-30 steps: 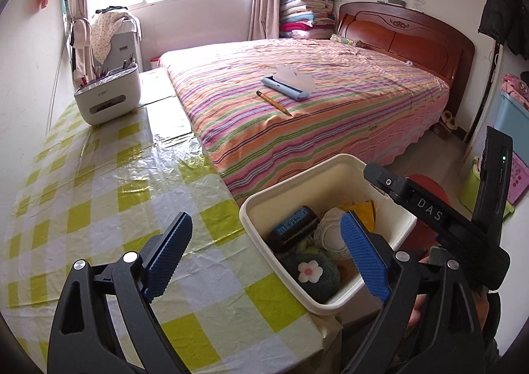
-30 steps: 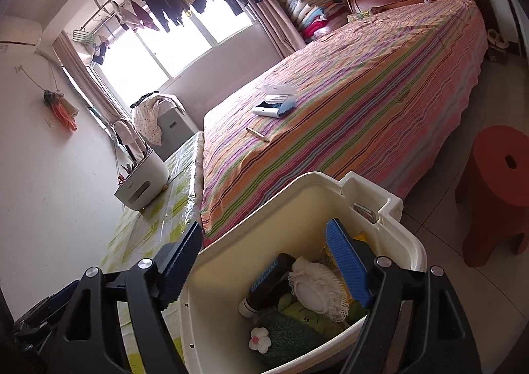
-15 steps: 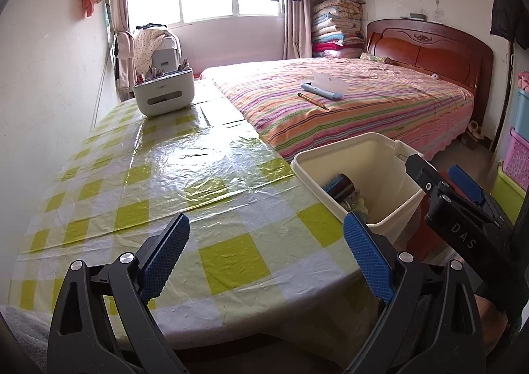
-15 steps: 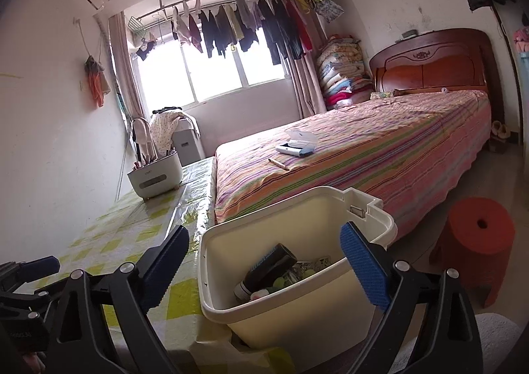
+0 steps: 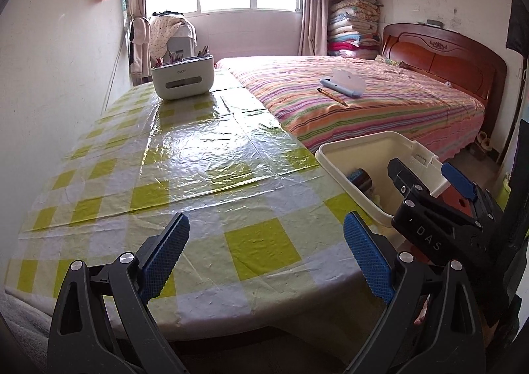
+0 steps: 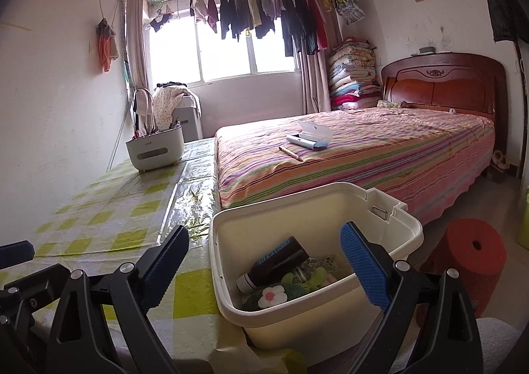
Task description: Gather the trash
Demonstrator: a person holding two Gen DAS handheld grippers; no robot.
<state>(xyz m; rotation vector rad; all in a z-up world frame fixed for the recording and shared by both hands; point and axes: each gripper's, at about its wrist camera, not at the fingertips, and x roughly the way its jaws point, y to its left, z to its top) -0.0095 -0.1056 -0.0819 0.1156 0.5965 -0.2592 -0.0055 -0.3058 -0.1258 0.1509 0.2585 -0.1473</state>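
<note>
The cream plastic bin (image 6: 390, 235) that holds the collected trash is a rounded rectangle with its long axis running away from the cameras toward the bed (image 6: 380, 156), and a handle notch with a small metal clip sits in its far short wall. It stands off the table's (image 5: 205, 156) right edge, close to the near right corner; whether its wall touches the hanging cloth cannot be told. Its walls are plain and smooth, with a thick rolled rim. Inside, a dark bottle (image 6: 277, 261) with a blue label and a white cap lies tilted, its cap end down toward the near left of the bin and its base up toward the far right. Below it lies a dark green pad with a white flower (image 6: 271, 297), and beside that some yellow-green scraps and crumpled printed wrappers. The right claw (image 6: 264, 271) hangs just before the bin's near end, spread wide and gripping nothing: its right finger reaches over the bin's open mouth while its left finger stands outside the bin's left wall, above the checked cloth. The left claw (image 5: 266, 258) is also spread wide and empty, over the table's near edge, with the bin well off to its right; the bottle (image 5: 362, 178) peeks over the rim there. On the bed lie a pencil (image 6: 291, 153) and an open blue case (image 6: 309, 139).
</note>
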